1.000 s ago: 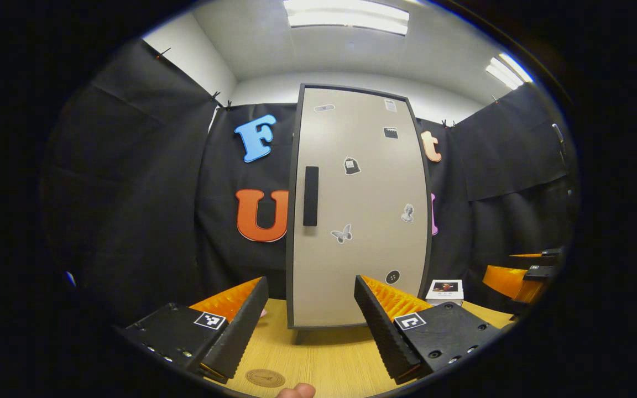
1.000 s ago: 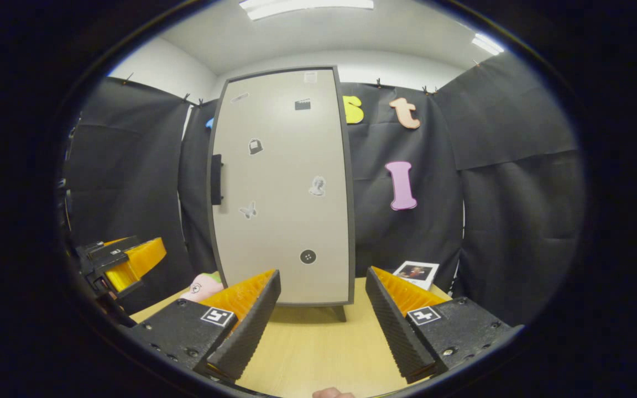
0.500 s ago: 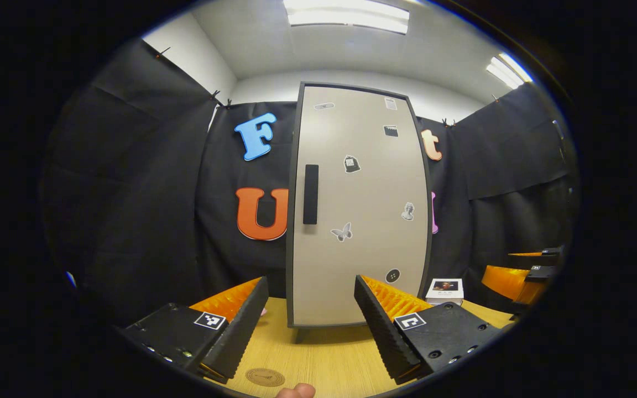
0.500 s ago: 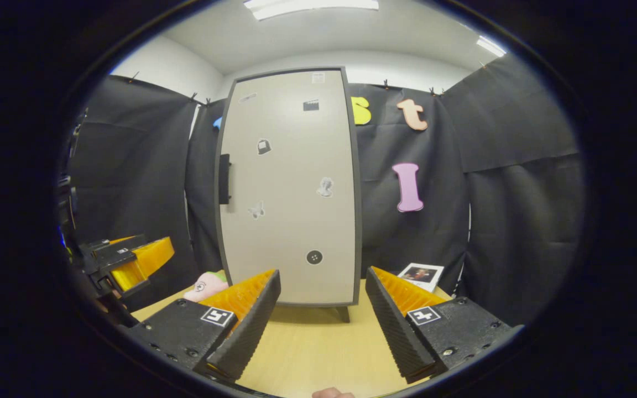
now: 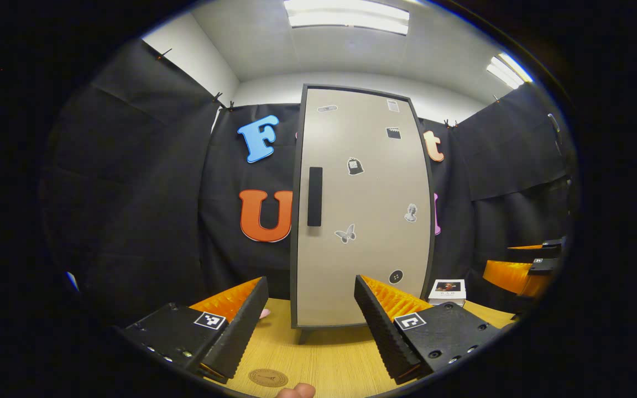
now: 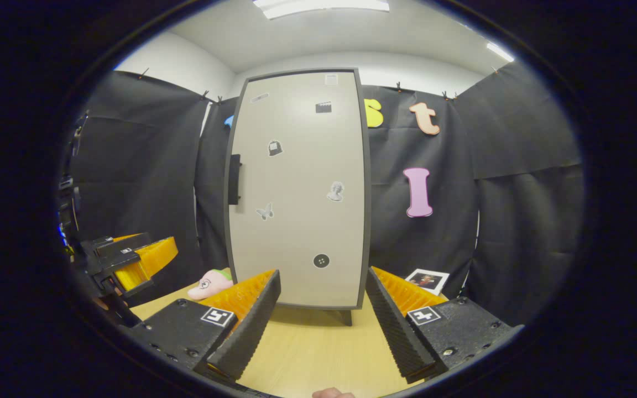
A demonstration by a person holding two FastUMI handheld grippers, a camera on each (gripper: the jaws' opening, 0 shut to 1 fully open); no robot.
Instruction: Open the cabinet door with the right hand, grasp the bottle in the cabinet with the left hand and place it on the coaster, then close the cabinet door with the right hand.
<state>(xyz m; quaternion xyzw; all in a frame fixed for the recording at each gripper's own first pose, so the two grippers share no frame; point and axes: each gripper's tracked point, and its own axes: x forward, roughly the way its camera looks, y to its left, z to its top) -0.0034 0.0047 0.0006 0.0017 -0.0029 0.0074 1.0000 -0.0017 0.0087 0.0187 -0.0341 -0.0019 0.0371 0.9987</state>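
1. We see the cabinet (image 5: 363, 210) standing upright on short dark legs at the far side of the wooden table (image 5: 329, 359), in front of the black cloth wall.
2. Its door (image 6: 299, 188) is a tall, pale beige panel inside a dark grey frame, and it sits flush in that frame, so we read it as closed.
3. A black vertical bar handle (image 5: 314, 197) is fixed near the door's left edge, about halfway up.
4. Small stickers dot the door face: a butterfly (image 5: 345, 234) below the middle, a round black button shape (image 5: 396, 276) near the lower right, and several smaller ones higher up.
5. The bottle is not something we can see with the door closed.
6. The coaster (image 5: 267, 378) is a thin, round, tan disc lying flat on the table between the near fingertips in the left gripper view, well in front of the cabinet.
7. Our left gripper (image 5: 310, 287) has its jaws released, spread wide with nothing between them, and it points at the lower part of the door without touching it.
8. Our right gripper (image 6: 323, 279) is likewise released and empty, aimed at the base of the cabinet and clear of it.
9. A pink plush toy (image 6: 212, 283) lies on the table left of the cabinet, and a small white card (image 6: 428, 279) with a picture rests to its right.
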